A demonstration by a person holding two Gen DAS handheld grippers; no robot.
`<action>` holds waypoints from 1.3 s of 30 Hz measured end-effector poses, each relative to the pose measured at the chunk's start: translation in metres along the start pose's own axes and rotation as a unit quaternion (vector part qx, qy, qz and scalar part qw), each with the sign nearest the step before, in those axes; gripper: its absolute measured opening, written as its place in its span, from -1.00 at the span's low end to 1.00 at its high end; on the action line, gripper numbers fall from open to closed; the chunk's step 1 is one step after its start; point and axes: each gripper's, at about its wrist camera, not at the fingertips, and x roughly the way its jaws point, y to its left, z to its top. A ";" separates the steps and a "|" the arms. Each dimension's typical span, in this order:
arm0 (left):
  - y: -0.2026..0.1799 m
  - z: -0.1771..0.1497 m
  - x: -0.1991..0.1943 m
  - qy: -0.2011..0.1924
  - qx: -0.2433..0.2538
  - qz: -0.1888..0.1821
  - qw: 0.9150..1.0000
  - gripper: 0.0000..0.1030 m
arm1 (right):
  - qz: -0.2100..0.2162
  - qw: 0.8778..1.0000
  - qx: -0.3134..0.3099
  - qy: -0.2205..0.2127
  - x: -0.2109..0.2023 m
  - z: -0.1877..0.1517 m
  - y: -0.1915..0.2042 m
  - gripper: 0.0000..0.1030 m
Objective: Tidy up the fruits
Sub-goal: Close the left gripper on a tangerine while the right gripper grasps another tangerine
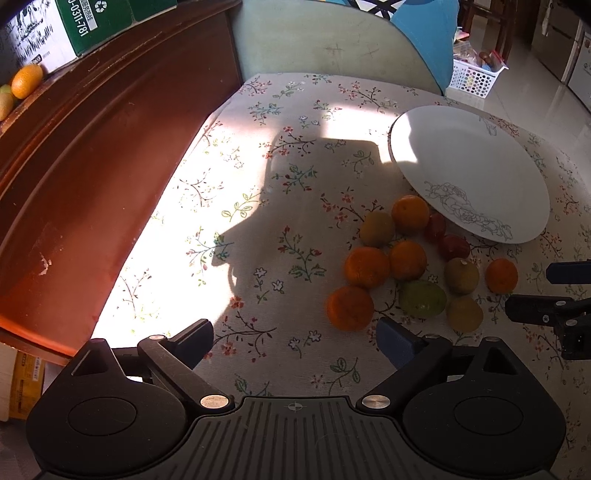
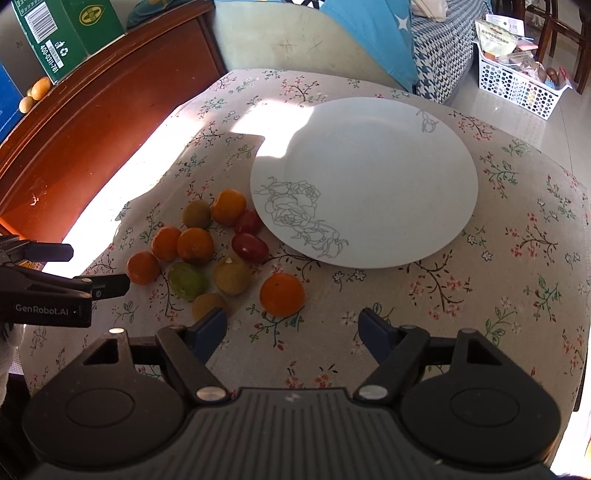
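Observation:
Several small fruits lie in a cluster on the floral cloth: oranges [image 2: 282, 294], a green fruit [image 2: 187, 279], yellow-green ones [image 2: 232, 275] and two red ones [image 2: 250, 247]. A white plate [image 2: 388, 177] with a grey flower drawing sits beside them, nothing on it. It also shows in the left wrist view [image 1: 469, 166], with the fruit cluster [image 1: 406, 260] below it. My right gripper [image 2: 291, 326] is open, just in front of the nearest orange. My left gripper [image 1: 295, 338] is open, left of the cluster, next to an orange [image 1: 349, 308]. Both are empty.
A red-brown wooden cabinet [image 1: 92, 166] runs along the left, with green boxes [image 1: 96, 22] and some loose fruit [image 1: 26, 80] on top. A pale chair back [image 2: 288, 40] stands behind the table. A white perforated basket [image 2: 517, 85] sits on the floor at right.

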 end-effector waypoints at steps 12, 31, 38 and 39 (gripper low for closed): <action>-0.004 -0.001 0.011 0.010 0.010 -0.026 1.000 0.43 | 0.000 1.000 0.012 -0.008 0.008 0.006 0.004 0.03; -0.015 0.001 0.026 0.019 0.020 -0.049 0.998 -0.20 | -0.001 1.000 0.006 -0.006 0.020 0.004 0.011 -0.43; -0.016 0.002 0.024 0.016 0.020 -0.063 0.998 -0.47 | 0.003 1.000 0.006 -0.008 0.020 0.004 0.012 -0.44; -0.016 0.002 0.024 0.015 0.020 -0.064 0.998 -0.47 | 0.005 1.000 0.006 -0.008 0.020 0.004 0.012 -0.44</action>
